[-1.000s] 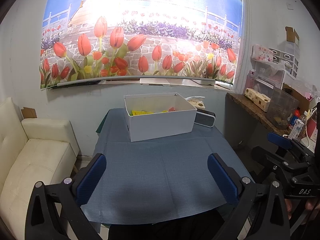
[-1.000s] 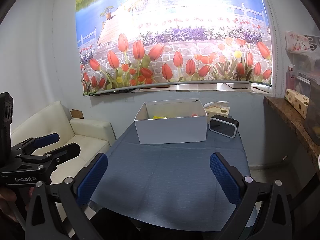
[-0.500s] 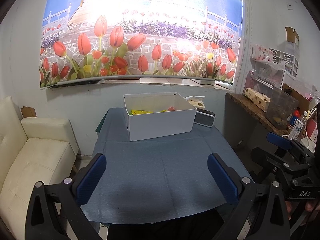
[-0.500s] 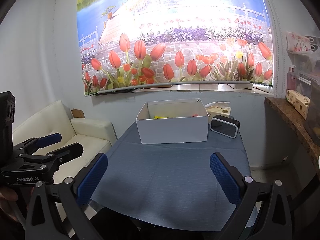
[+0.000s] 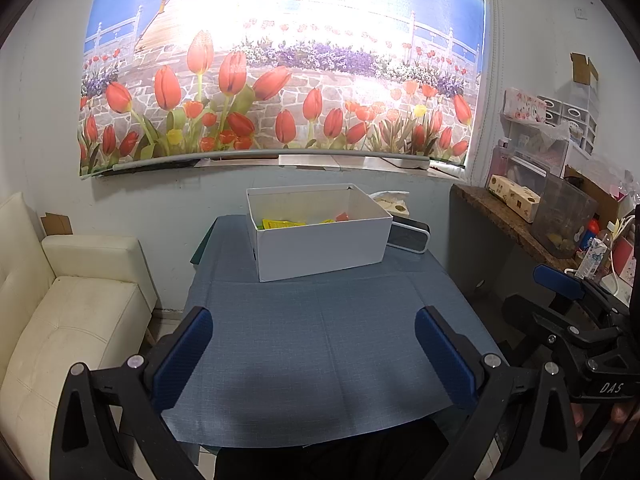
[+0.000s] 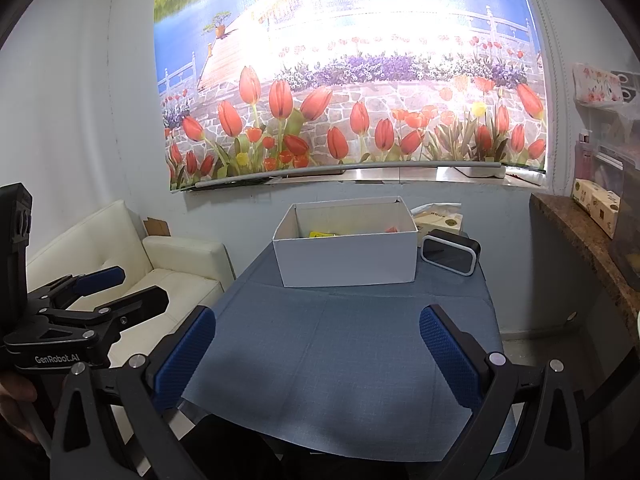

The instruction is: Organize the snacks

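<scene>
Behind the table (image 5: 320, 360) hung a large tulip mural (image 5: 280, 80), and we took the white box (image 5: 320, 248) at the table's far end as our landmark. Inside the box lay the snacks (image 5: 282, 223), yellow packets and a red one showing just above its rim. Just beside the box, on its right, stood a small black clock (image 6: 450, 256), with a tissue pack (image 6: 440, 220) behind that. Well to the left of the box sat a cream sofa (image 5: 60, 320); well to its right ran a cluttered stone counter (image 5: 512, 220). We held our left gripper (image 5: 314, 354) on the near side of the box, well apart from it, its blue pads (image 5: 182, 356) spread wide with nothing between them. Our right gripper (image 6: 316, 356) hung likewise near the table's front edge, its jaws apart and gripping nothing, over the bare blue cloth (image 6: 340, 340).
</scene>
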Action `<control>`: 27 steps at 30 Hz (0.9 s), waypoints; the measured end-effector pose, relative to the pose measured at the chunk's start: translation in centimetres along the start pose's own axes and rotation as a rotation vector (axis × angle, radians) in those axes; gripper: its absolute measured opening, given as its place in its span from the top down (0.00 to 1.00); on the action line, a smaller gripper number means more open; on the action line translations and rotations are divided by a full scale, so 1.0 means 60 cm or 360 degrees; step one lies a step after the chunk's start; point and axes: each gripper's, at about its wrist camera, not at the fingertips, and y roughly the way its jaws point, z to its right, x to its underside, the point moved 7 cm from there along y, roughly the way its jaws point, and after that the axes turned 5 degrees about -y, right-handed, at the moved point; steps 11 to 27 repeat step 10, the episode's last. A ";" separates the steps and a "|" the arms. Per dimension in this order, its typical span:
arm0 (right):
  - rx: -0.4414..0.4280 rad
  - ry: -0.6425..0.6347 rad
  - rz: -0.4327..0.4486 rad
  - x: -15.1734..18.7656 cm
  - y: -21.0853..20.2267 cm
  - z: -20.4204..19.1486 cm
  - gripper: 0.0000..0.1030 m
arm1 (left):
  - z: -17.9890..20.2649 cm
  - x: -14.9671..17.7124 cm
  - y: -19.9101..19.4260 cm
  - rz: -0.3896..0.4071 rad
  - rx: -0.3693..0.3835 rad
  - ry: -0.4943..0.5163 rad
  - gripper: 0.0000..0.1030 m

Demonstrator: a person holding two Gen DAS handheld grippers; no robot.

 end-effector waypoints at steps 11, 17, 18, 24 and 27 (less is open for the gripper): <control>0.0002 0.0005 0.0002 0.000 -0.002 0.003 0.00 | 0.000 0.000 -0.005 0.0017 0.0012 -0.0034 0.00; 0.0002 0.0005 0.0002 0.000 -0.002 0.003 0.00 | 0.000 0.000 -0.005 0.0017 0.0012 -0.0034 0.00; 0.0002 0.0005 0.0002 0.000 -0.002 0.003 0.00 | 0.000 0.000 -0.005 0.0017 0.0012 -0.0034 0.00; 0.0002 0.0005 0.0002 0.000 -0.002 0.003 0.00 | 0.000 0.000 -0.005 0.0017 0.0012 -0.0034 0.00; 0.0002 0.0005 0.0002 0.000 -0.002 0.003 0.00 | 0.000 0.000 -0.005 0.0017 0.0012 -0.0034 0.00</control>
